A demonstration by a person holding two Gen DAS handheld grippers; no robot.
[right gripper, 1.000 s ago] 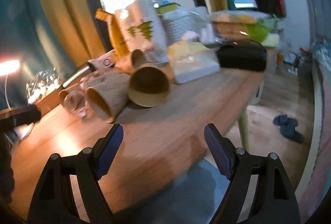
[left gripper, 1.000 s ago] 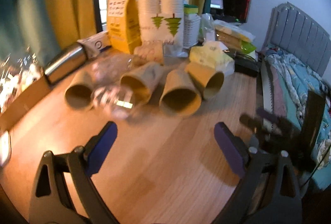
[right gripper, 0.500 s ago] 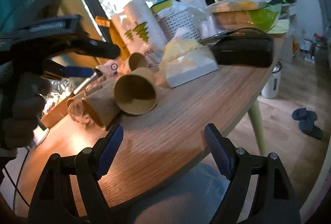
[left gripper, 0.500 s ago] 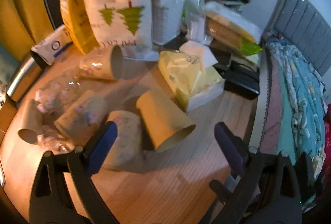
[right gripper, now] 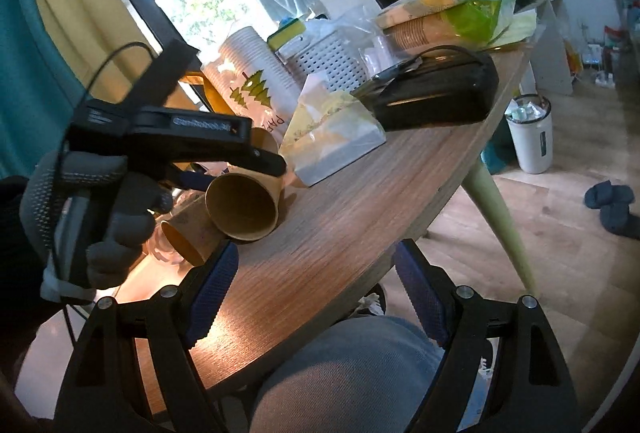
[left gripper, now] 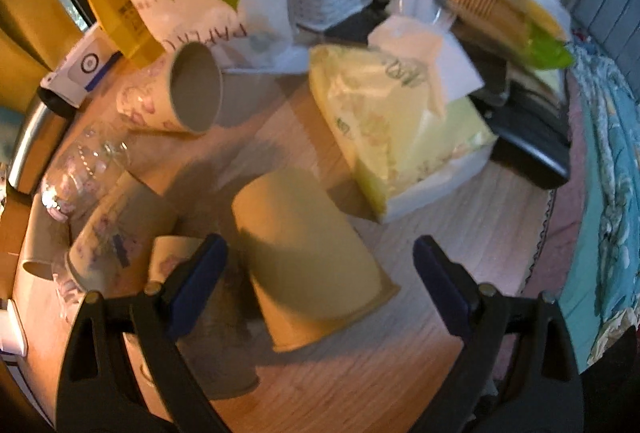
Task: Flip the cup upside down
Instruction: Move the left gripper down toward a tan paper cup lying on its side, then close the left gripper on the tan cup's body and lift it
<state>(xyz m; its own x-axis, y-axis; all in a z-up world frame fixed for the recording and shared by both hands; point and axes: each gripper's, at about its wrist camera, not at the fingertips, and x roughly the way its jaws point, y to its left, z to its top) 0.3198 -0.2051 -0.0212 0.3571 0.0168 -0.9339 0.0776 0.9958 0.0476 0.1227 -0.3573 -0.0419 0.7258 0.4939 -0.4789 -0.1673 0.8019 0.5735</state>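
Hovering spread wide, the left claw (left gripper: pixel 320 273) brackets the plain cup (left gripper: pixel 304 249) lying on its side on the tabletop (left gripper: pixel 400 373), mouth nearest; closing off-centre could crush the thin wall or roll it into neighbouring cups; the right claw (right gripper: pixel 316 293) waits spread, empty.

1. Plain tan paper cup lying on its side (left gripper: pixel 304 249): its mouth faces away from the left wrist view, so the interior is unseen there.
2. Printed paper cup (left gripper: pixel 176 261): partly covered by the left gripper's blue-padded finger (left gripper: pixel 196 281).
3. Clear plastic cup (left gripper: pixel 80 169): outline blurred, rim indistinct.
4. Steel flask (left gripper: pixel 28 149): cut off at the frame's left edge.
5. Left gripper (right gripper: pixel 224 173), right wrist view: fingertips hidden behind its black body; contact with the cup cannot be told.
6. Lettering on the yellow tissue pack (left gripper: pixel 400 125): illegible.
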